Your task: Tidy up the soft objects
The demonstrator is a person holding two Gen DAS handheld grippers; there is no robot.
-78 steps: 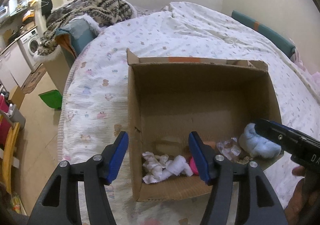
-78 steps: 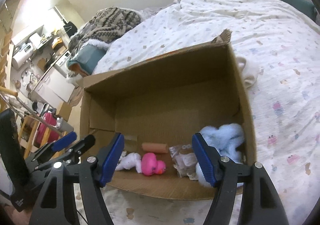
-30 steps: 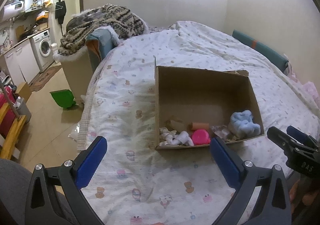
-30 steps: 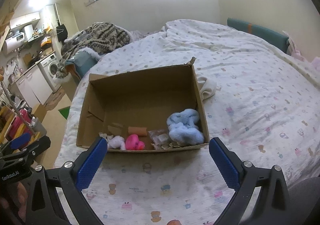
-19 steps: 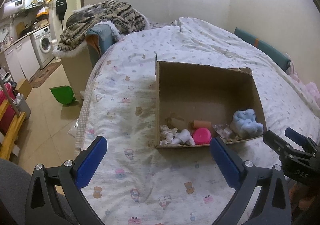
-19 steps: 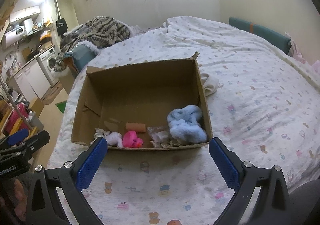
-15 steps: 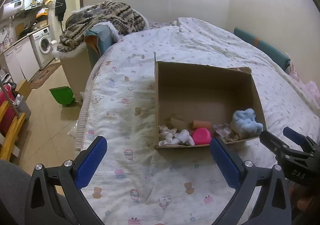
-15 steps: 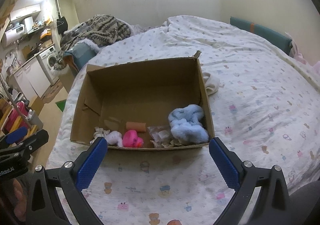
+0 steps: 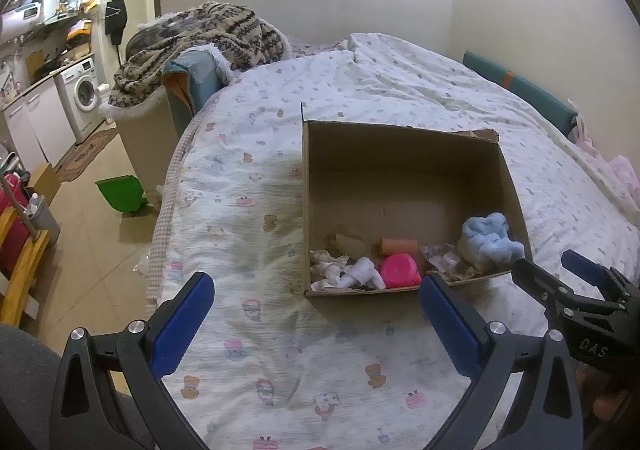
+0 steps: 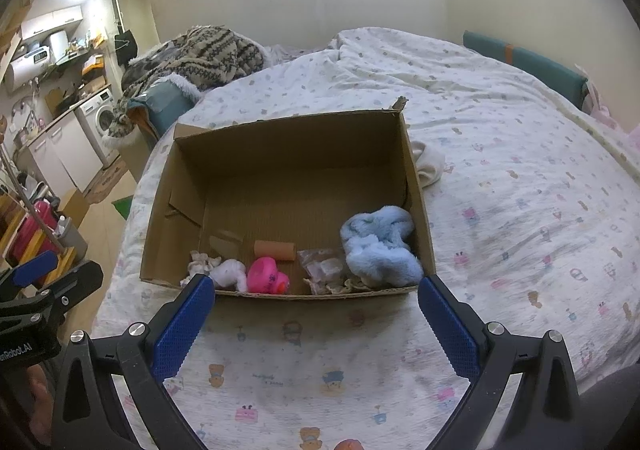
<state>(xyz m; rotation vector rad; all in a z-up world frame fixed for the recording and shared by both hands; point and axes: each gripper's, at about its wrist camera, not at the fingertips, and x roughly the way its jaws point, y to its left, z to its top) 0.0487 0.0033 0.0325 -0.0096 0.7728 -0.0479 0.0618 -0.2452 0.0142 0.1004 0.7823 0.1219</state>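
Both our left tongs (image 9: 316,314) and right tongs (image 10: 316,314) hang released and empty over the bed (image 10: 520,177). Straight ahead lies the cardboard box (image 10: 416,209), soft objects lining its near wall. The blue plush (image 10: 380,246) sits nearer our right tongs.

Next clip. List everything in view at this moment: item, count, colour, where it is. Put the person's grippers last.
Cardboard box: one, brown, open, on the bed.
Fluffy cloth: one, light blue, box's right front corner.
Rubber duck: one, pink, front of box.
Small tube: one, orange, behind the duck.
White soft toys: a small cluster, count unclear, front left of box.
Clear wrapper: one, between duck and blue cloth.
Cream cloth: one, on the bed right of the box.
Bedspread: one, white, small prints.
Knit blanket: one, brown and cream, far left.
Washing machine: one, white, far left.
Left gripper: open, empty.
Right gripper: open, empty.
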